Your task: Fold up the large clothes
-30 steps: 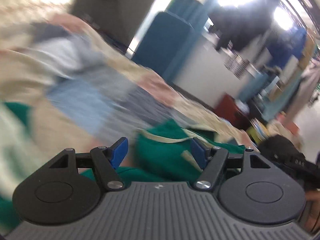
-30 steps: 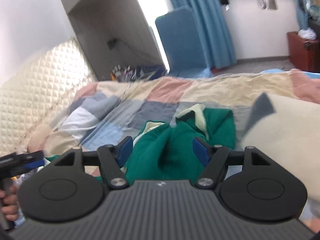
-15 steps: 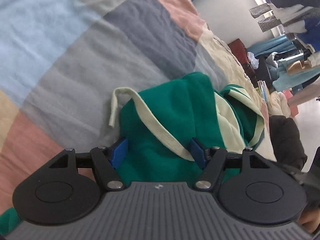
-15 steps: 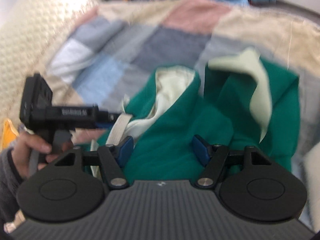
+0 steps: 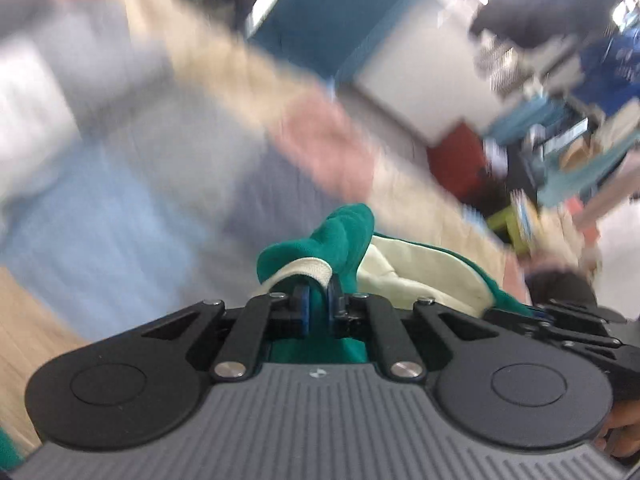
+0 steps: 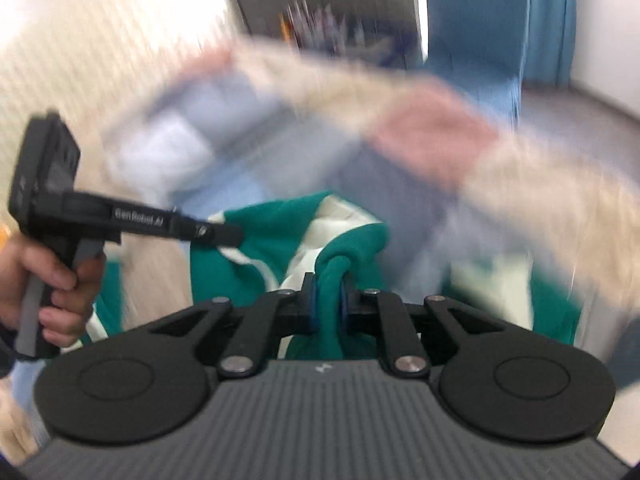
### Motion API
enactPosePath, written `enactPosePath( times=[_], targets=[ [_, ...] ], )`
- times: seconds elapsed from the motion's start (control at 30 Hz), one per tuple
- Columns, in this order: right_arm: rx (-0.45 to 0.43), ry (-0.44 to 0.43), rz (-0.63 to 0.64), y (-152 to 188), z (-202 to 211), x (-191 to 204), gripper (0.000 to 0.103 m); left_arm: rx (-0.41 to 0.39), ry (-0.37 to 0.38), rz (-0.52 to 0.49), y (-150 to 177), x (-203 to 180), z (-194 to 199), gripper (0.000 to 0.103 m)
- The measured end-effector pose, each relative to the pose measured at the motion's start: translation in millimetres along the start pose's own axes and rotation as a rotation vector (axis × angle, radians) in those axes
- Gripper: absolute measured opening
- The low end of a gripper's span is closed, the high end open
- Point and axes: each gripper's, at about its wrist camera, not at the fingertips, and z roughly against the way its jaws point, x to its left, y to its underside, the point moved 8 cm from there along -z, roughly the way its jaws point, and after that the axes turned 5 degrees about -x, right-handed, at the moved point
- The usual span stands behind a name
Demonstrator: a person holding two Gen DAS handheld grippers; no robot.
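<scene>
Left wrist view: left gripper [image 5: 317, 300] closing, pads pinching a bunched fold of the green garment [image 5: 340, 236] with its cream strap, lower centre of frame. Patchwork quilt [image 5: 120, 200] blurred behind, filling left and centre.

Right wrist view: right gripper [image 6: 327, 304] clenched on a green fold of the same garment [image 6: 280, 224], centre frame. Left hand [image 6: 52, 280] at left edge holds the other gripper, tip on the cloth.

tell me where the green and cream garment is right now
The green and cream garment lies bunched on the patchwork quilt, pinched by the left gripper and right gripper.
</scene>
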Motion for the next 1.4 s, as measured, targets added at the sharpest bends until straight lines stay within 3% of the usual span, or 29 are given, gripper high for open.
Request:
enactPosePath(
  times=[0.17, 0.23, 0.33, 0.43, 0.57, 0.6, 0.7, 0.8, 1.03, 1.3, 1.4],
  targets=[
    [-0.18, 0.024, 0.004, -69.8, -7.4, -3.5, 0.013, -0.27, -0.129, 0.001, -96.8, 22.6, 50.1, 0.009],
    [-0.228, -0.002, -0.028, -77.8, -26.8, -10.9, 0.013, -0.314, -0.205, -0.037, -113.8, 35.1, 46.9, 0.009],
    [-0.254, 0.04, 0.015, -67.3, -58.6, -21.3, 0.013, -0.335, -0.29, -0.087, -110.5, 58.6, 24.2, 0.009],
    [-0.216, 0.07, -0.033, -34.5, -84.6, -38.2, 0.013, -0.313, -0.325, -0.101, -88.2, 79.6, 3.2, 0.01],
    [-0.171, 0.08, -0.096, 13.8, -92.6, -57.9, 0.019, -0.274, -0.29, -0.02, -48.2, 98.9, -14.5, 0.013],
    [-0.165, 0.087, -0.117, 24.6, -89.8, -62.6, 0.026, -0.26, -0.286, -0.012, -39.1, 101.0, -17.0, 0.02],
    [-0.167, 0.091, -0.158, 49.2, -73.4, -73.7, 0.048, -0.257, -0.289, -0.028, -16.8, 100.7, -12.4, 0.054],
    [-0.18, 0.114, -0.179, 63.2, -52.4, -88.1, 0.048, -0.279, -0.293, -0.04, 3.9, 95.5, 3.5, 0.056],
    [-0.274, 0.197, -0.219, 94.2, 31.2, -105.4, 0.048, -0.361, -0.266, -0.045, 51.0, 57.4, 87.7, 0.056],
    [-0.309, 0.273, -0.296, 167.0, 109.8, -92.6, 0.048, -0.359, -0.208, -0.042, 184.9, 10.0, 183.0, 0.056],
    [-0.316, 0.279, -0.339, 193.7, 126.6, -88.5, 0.048, -0.341, -0.199, -0.096, 241.5, -6.5, 204.9, 0.056]
  ],
)
